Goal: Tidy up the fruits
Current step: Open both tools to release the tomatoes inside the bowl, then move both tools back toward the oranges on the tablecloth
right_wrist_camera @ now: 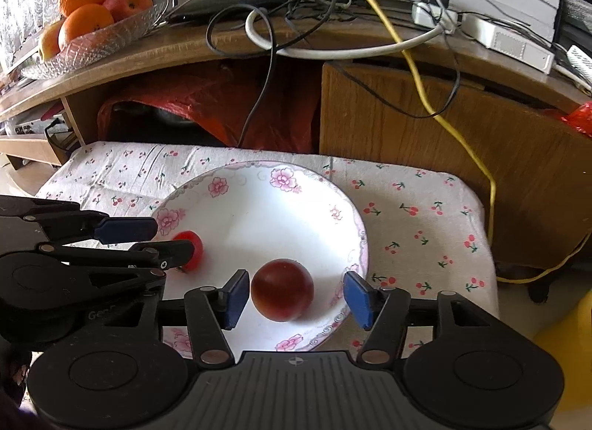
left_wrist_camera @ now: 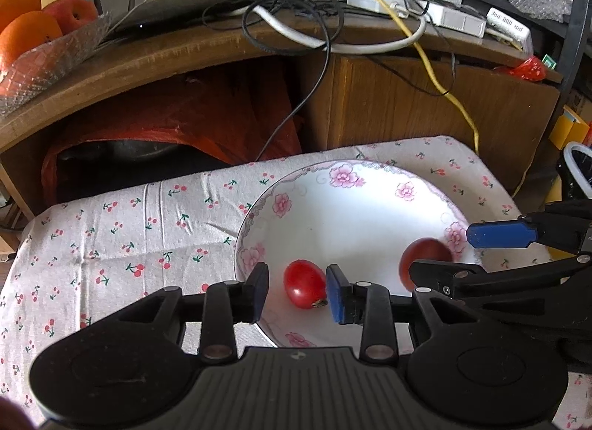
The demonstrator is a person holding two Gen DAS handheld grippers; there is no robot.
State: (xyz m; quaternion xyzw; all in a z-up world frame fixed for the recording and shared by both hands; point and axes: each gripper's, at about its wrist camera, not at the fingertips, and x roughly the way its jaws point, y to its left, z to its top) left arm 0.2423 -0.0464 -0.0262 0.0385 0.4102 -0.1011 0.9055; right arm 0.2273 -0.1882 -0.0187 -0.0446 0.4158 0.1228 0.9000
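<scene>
Cherry-print cloth (right_wrist_camera: 407, 208) covers the worktop under a floral plate (right_wrist_camera: 259, 200). Left gripper (left_wrist_camera: 297, 287) and right gripper (right_wrist_camera: 296, 295) hover with jaws released, flanking a red tomato (left_wrist_camera: 304, 284) and a darker plum (right_wrist_camera: 282, 289).

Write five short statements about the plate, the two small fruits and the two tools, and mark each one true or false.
1. Two small fruits lie in the floral plate. True.
2. The left tool is clamped shut on the bright red tomato. False: its jaws stand open on either side of it.
3. The right tool is open around the darker round fruit. True.
4. The plate sits on bare wood. False: it sits on a cherry-print cloth.
5. The glass dish on the shelf is empty. False: it holds oranges and an apple.
</scene>
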